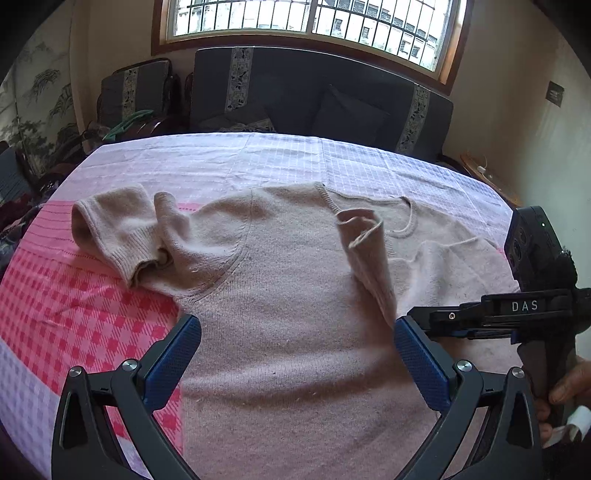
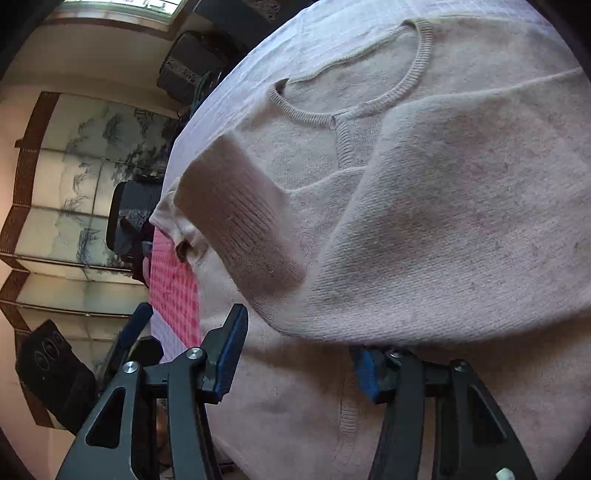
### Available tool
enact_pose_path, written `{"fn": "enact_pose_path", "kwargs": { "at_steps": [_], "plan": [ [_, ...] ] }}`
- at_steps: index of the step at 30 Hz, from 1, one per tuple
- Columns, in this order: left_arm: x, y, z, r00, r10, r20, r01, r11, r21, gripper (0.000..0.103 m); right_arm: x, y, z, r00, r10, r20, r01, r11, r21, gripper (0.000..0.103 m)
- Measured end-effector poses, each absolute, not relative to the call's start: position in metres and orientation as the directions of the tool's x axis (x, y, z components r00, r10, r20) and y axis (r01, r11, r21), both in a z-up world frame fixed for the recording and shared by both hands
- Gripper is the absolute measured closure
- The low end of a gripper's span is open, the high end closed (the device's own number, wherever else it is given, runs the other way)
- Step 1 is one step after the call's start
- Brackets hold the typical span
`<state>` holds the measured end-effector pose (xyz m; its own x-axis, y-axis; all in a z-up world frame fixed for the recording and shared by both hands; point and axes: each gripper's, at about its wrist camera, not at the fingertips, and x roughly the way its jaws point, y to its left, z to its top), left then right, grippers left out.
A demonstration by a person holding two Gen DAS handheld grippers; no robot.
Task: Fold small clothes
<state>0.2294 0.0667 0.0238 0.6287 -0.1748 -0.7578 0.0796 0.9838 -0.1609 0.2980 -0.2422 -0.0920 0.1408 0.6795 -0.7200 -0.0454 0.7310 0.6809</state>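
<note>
A beige knitted sweater (image 1: 288, 302) lies flat, neckline (image 1: 406, 221) far from me, on a pink and white checked cloth (image 1: 92, 295). Its left sleeve (image 1: 122, 236) is bunched up on the cloth. My left gripper (image 1: 299, 343) hovers open over the sweater's body with nothing between its fingers. The right sleeve (image 2: 258, 229) is lifted and folded inward over the chest. My right gripper (image 2: 301, 332) grips its thick bunched fold: the fabric hides one fingertip and meets the other. In the left wrist view the right gripper (image 1: 410, 317) reaches in from the right.
A dark sofa (image 1: 314, 103) and a barred window (image 1: 314, 18) stand beyond the far edge of the cloth. A painted screen (image 2: 74, 184) is off to one side. A small wooden table (image 1: 484, 173) sits at the right. A person's hand (image 1: 569, 387) holds the right gripper's handle.
</note>
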Motion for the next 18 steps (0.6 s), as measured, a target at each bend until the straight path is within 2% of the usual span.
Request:
{"fn": "enact_pose_path", "kwargs": {
  "at_steps": [3,7,10,13,16,17,18],
  "plan": [
    [0.232,0.071,0.019,0.61,-0.195,-0.768,0.085,0.98,-0.181,0.0,0.289,-0.273,-0.107,0.199,0.741,-0.641,0.025,0.65,0.759,0.047],
    [0.242,0.068,0.002,0.535,-0.275,-0.799,0.12,0.961,-0.25,0.0,0.281,-0.309,-0.116,0.266,0.805,-0.53,0.07,0.532,0.844,0.047],
    [0.25,0.07,-0.016,0.452,-0.393,-0.801,0.101,0.915,-0.392,0.0,0.269,-0.333,-0.115,0.326,0.786,-0.525,0.025,0.548,0.836,0.046],
    [0.255,0.066,-0.027,0.404,-0.529,-0.746,0.09,0.835,-0.544,0.001,0.264,-0.346,-0.114,0.361,0.789,-0.496,-0.018,0.538,0.843,0.047],
    [0.264,0.052,-0.034,0.387,-0.533,-0.752,0.084,0.833,-0.547,0.002,0.263,-0.343,-0.108,0.371,0.781,-0.502,-0.062,0.56,0.826,0.047],
    [0.269,0.049,-0.039,0.373,-0.524,-0.766,0.069,0.839,-0.54,0.004,0.262,-0.339,-0.106,0.374,0.77,-0.517,-0.081,0.583,0.809,0.047],
    [0.272,0.048,-0.045,0.353,-0.528,-0.772,0.04,0.833,-0.552,0.012,0.261,-0.334,-0.103,0.377,0.758,-0.533,-0.099,0.605,0.79,0.047]
  ]
}}
